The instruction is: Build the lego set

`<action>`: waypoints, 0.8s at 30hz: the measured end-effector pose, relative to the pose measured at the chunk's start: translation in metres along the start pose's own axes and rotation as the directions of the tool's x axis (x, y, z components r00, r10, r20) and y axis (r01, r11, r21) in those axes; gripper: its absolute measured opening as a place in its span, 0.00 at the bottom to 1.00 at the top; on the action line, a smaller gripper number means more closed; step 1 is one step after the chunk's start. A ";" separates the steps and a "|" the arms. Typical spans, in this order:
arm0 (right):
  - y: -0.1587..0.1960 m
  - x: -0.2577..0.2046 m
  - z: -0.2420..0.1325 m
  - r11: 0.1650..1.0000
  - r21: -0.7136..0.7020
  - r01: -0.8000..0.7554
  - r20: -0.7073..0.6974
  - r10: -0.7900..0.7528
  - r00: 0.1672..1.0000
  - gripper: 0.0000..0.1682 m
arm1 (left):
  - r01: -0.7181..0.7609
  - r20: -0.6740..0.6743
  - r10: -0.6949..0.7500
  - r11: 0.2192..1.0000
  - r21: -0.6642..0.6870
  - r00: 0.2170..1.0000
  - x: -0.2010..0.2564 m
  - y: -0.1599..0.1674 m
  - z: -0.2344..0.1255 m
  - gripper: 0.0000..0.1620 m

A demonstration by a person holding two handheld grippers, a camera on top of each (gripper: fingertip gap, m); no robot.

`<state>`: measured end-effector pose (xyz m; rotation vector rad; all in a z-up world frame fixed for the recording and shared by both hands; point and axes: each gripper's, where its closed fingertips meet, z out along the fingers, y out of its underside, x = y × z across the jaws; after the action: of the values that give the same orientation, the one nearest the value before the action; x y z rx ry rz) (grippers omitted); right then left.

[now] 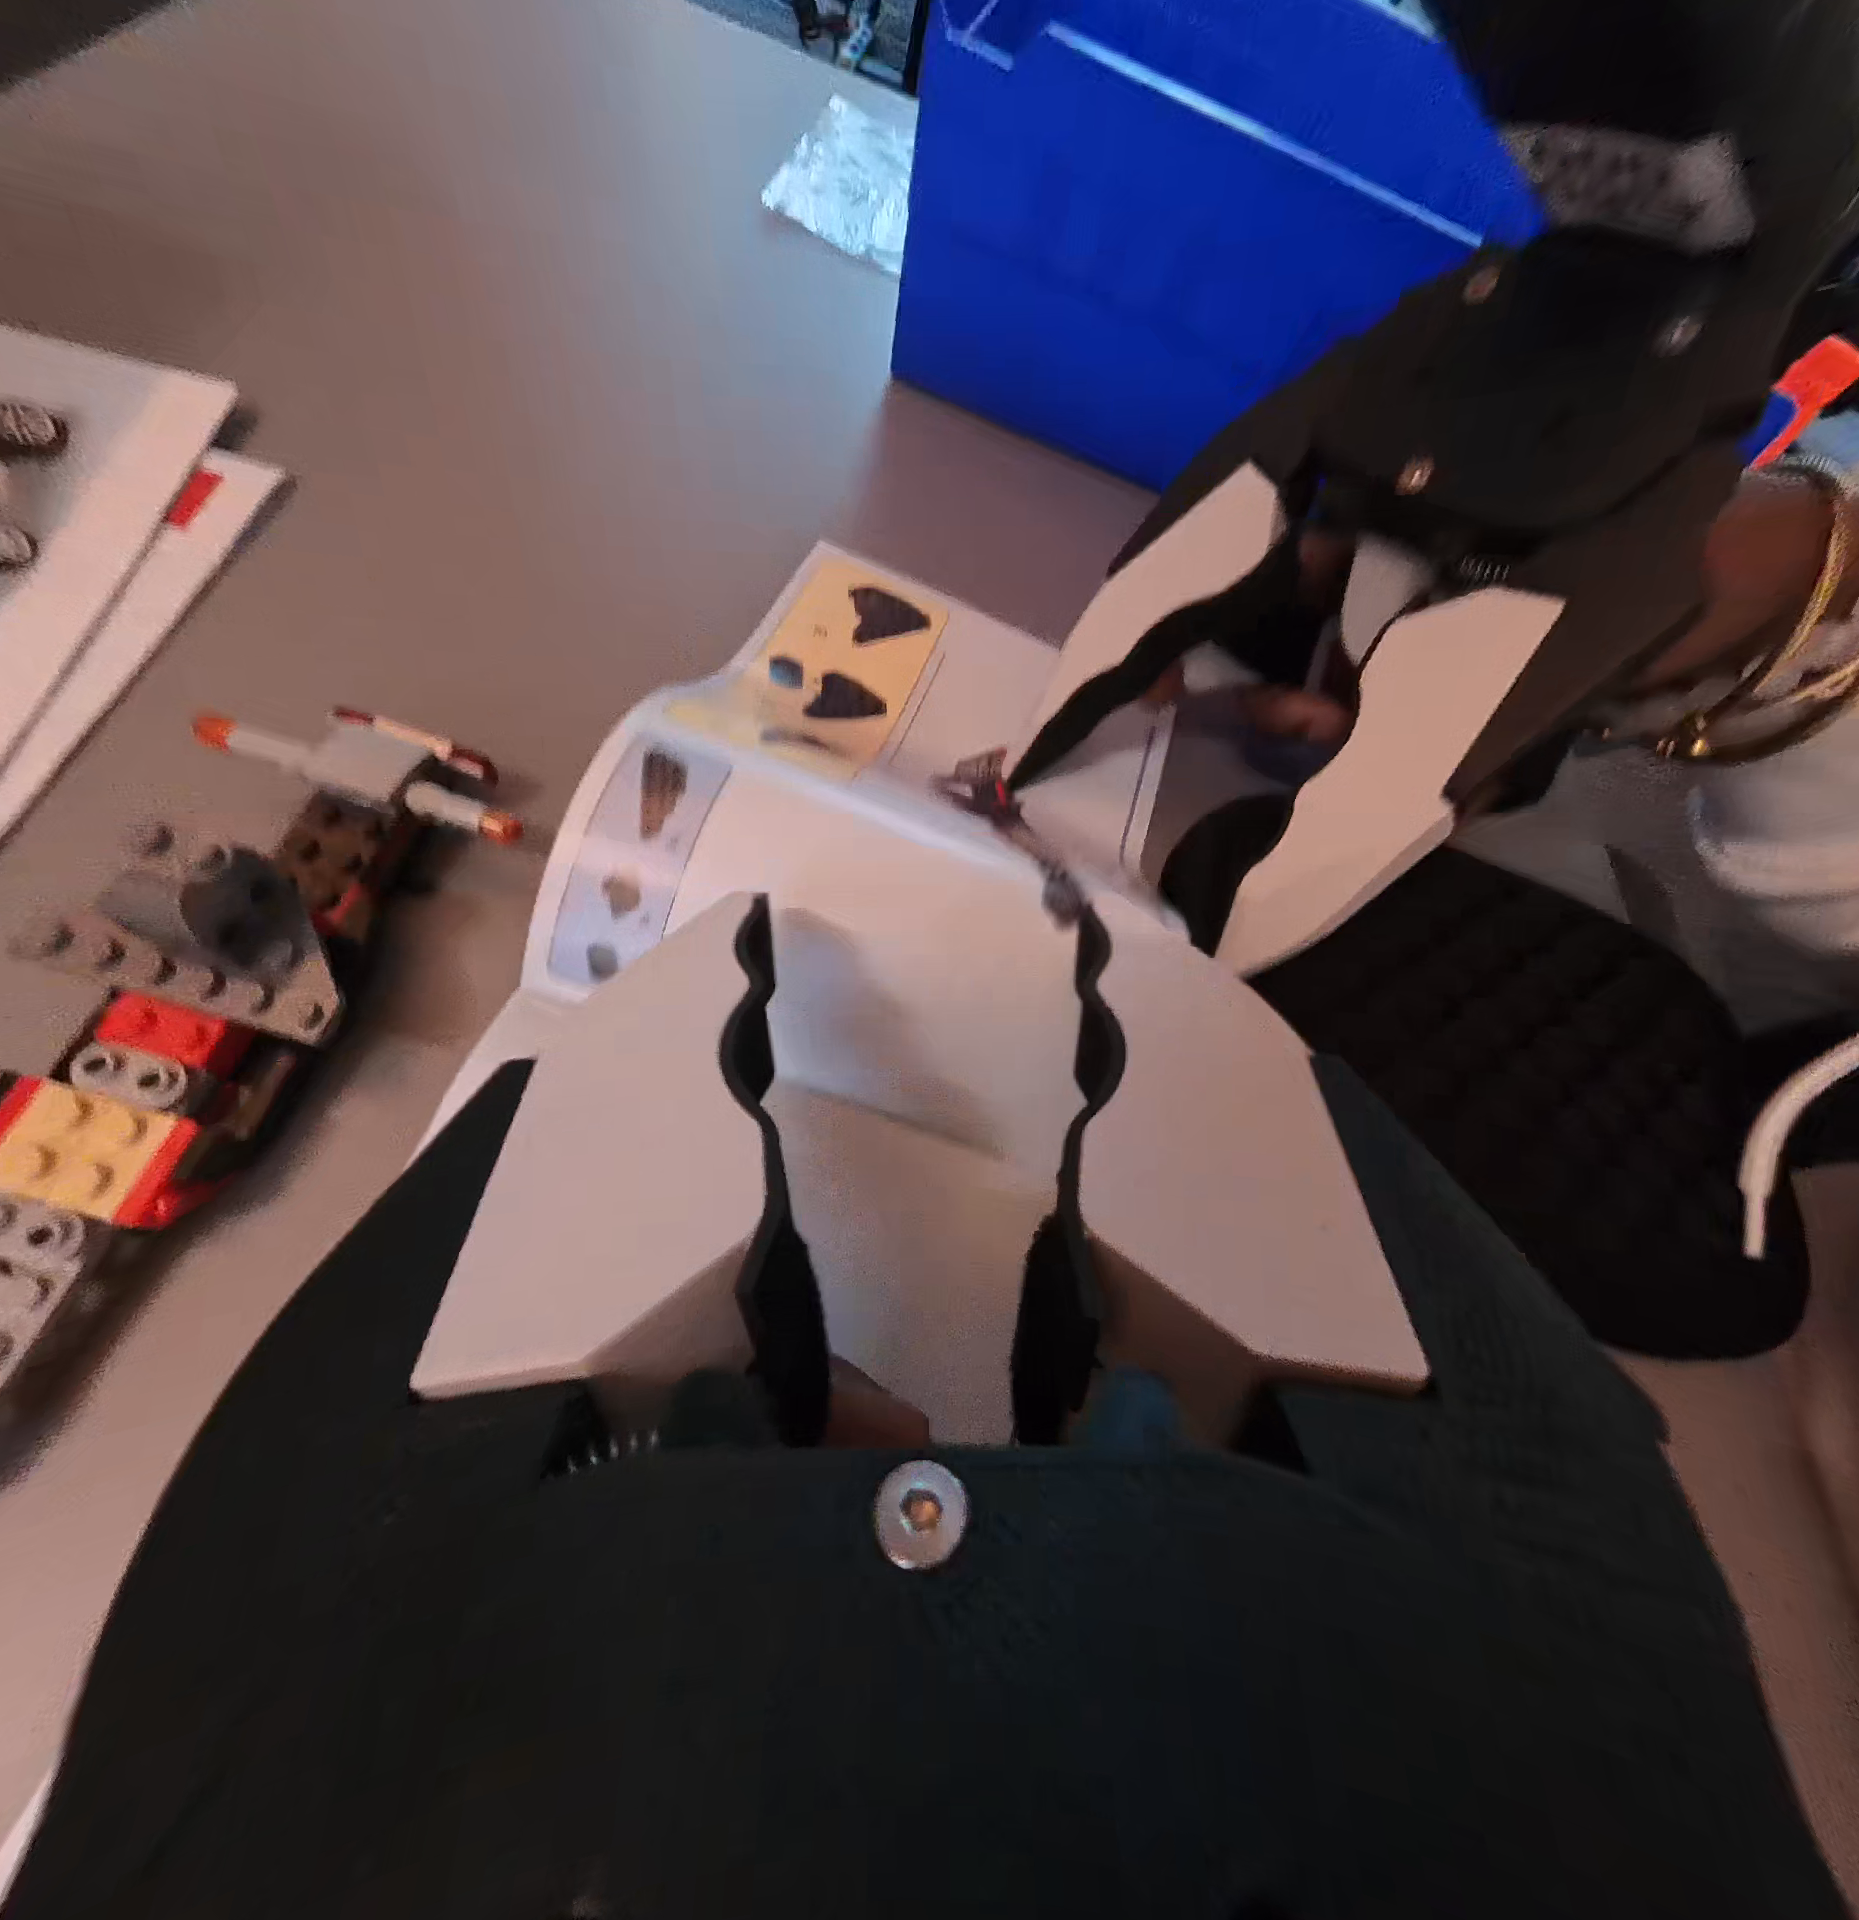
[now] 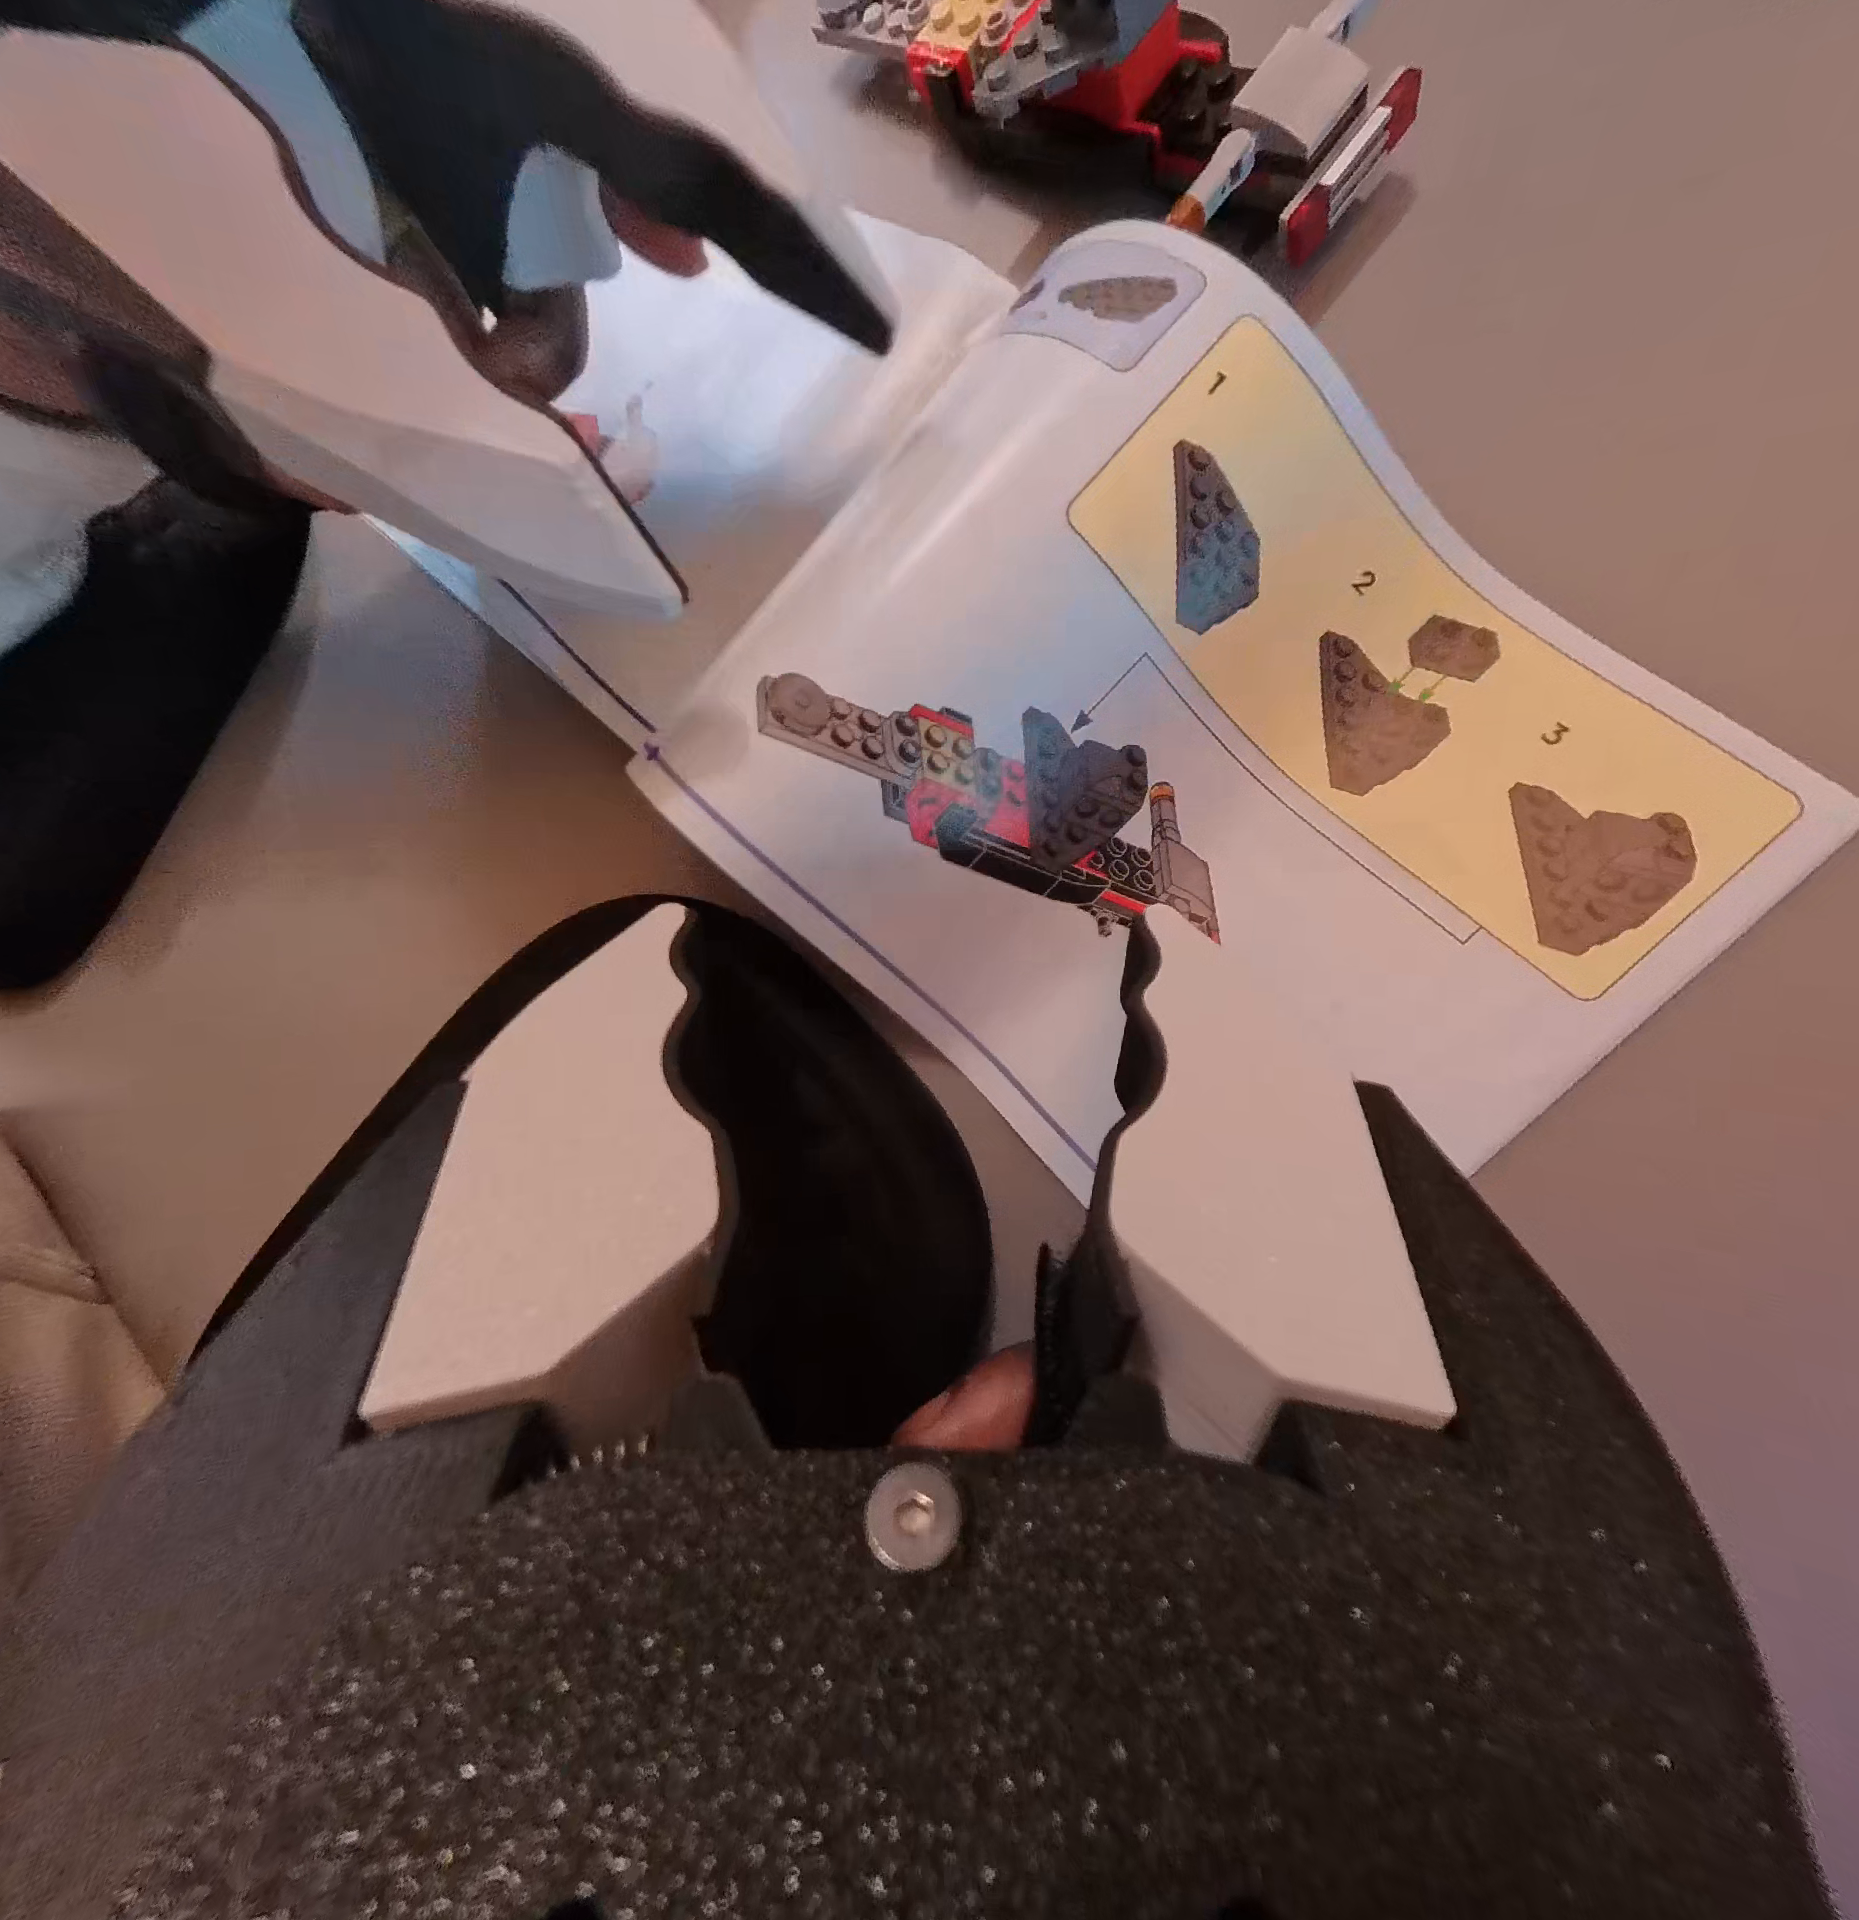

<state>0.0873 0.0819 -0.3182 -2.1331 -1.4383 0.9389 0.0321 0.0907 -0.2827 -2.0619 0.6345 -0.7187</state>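
An open instruction booklet [image 2: 966, 582] lies near the table edge, its right page curling up; it also shows in the left wrist view [image 1: 883, 831]. A partly built lego model [image 1: 187, 987] of red, yellow, grey and black bricks with white rods lies left of the booklet; in the right wrist view the model [image 2: 1112, 94] sits beyond it. My left gripper [image 1: 925, 925] is open and empty above the booklet. My right gripper [image 2: 914, 925] is open, its right fingertip [image 2: 1153, 997] over the booklet's near edge. Each gripper shows in the other view, the right one [image 1: 1133, 868] and the left one [image 2: 779, 468].
White boards [image 1: 104, 540] with small loose parts lie at the far left. A blue box [image 1: 1164, 229] stands at the back, with a crumpled foil sheet [image 1: 842, 197] beside it. A black chair seat [image 1: 1507, 1091] is just off the table edge. A person's arm [image 1: 1777, 582] is at the right.
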 end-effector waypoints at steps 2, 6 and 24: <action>0.000 -0.001 0.001 1.000 0.002 0.010 -0.006 -0.010 1.000 0.47 | -0.015 0.056 0.018 0.999 -0.043 0.998 -0.002 -0.005 0.008 0.46; 0.001 -0.005 0.002 0.999 -0.001 0.037 -0.004 -0.037 0.999 0.49 | 0.025 0.204 -0.001 0.993 -0.117 0.979 -0.019 0.006 0.036 0.58; -0.018 0.085 -0.020 0.990 0.104 0.098 -0.299 -0.063 0.952 0.27 | 0.010 0.343 0.052 0.985 -0.174 0.938 -0.036 0.026 0.032 0.24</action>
<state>0.1111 0.1683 -0.3186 -2.0108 -1.2766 0.6255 0.0242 0.1184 -0.3292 -2.2661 0.5288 -0.2794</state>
